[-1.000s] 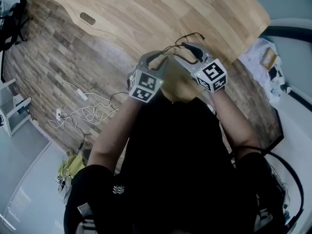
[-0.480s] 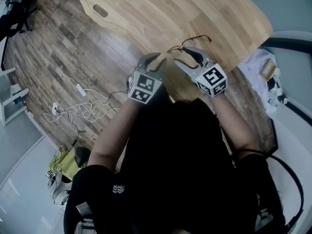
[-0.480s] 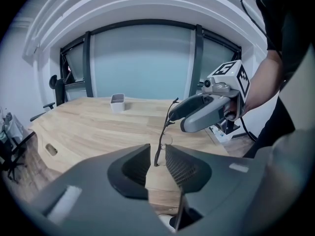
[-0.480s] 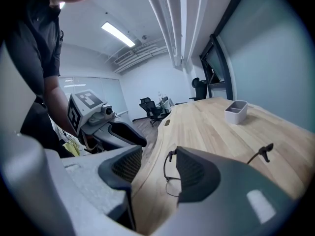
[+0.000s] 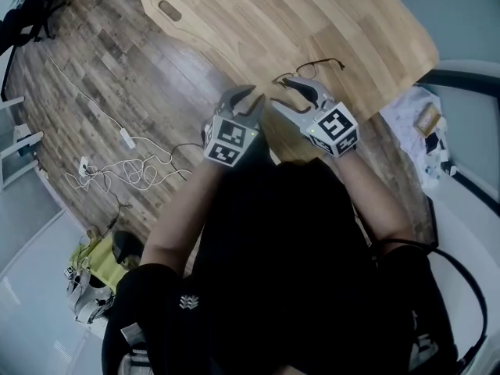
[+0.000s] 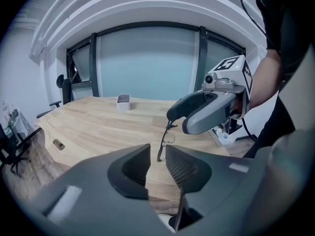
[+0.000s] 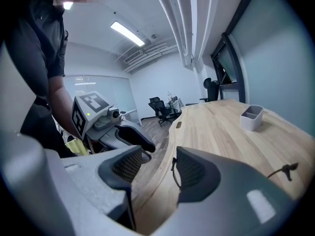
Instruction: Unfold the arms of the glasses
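**One arm out, both grippers empty**

Head view: the glasses (image 5: 306, 70) lie on the table (image 5: 351, 22) near its edge, just beyond the right gripper (image 5: 281, 92). Their long axis runs up-right. We judge one arm unfolded; the other we cannot tell.

Left gripper view: the left gripper (image 6: 157, 154) has its jaws narrowly parted, holding nothing.

Right gripper view: its jaws stand wide, gripping nothing.

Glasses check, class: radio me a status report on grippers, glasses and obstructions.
Left gripper open, empty. Right gripper open, empty. Glasses on table, close by right gripper's tips; arms too fine to read. Nothing between.
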`<state>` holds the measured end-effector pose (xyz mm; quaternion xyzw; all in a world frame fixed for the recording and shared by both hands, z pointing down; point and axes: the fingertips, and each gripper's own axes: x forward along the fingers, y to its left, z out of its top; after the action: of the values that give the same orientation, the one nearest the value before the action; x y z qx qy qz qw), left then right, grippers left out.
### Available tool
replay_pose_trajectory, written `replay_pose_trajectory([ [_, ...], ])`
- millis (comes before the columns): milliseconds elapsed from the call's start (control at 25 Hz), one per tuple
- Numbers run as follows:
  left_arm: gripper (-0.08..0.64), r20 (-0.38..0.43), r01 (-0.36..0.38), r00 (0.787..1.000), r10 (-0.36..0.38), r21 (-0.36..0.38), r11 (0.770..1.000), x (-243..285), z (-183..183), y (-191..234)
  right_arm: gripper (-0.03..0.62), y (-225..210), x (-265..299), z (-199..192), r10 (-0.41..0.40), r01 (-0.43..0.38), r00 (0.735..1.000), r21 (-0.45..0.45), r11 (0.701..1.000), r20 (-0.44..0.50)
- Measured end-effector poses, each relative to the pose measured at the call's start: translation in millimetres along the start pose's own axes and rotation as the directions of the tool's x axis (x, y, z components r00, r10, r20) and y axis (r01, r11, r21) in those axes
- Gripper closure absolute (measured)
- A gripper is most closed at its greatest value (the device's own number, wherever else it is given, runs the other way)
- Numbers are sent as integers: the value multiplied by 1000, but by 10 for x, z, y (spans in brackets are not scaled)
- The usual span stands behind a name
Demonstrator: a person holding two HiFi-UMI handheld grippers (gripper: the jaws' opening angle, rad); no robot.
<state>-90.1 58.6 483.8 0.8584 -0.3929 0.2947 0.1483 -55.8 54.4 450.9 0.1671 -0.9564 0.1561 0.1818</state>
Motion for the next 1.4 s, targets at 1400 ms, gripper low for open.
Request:
replay_pose_trajectory([
  [1400, 554, 238, -168, 953, 187, -97, 981, -124, 571, 134, 592, -796, -1124, -111, -367, 370, 927, -18, 929, 77],
])
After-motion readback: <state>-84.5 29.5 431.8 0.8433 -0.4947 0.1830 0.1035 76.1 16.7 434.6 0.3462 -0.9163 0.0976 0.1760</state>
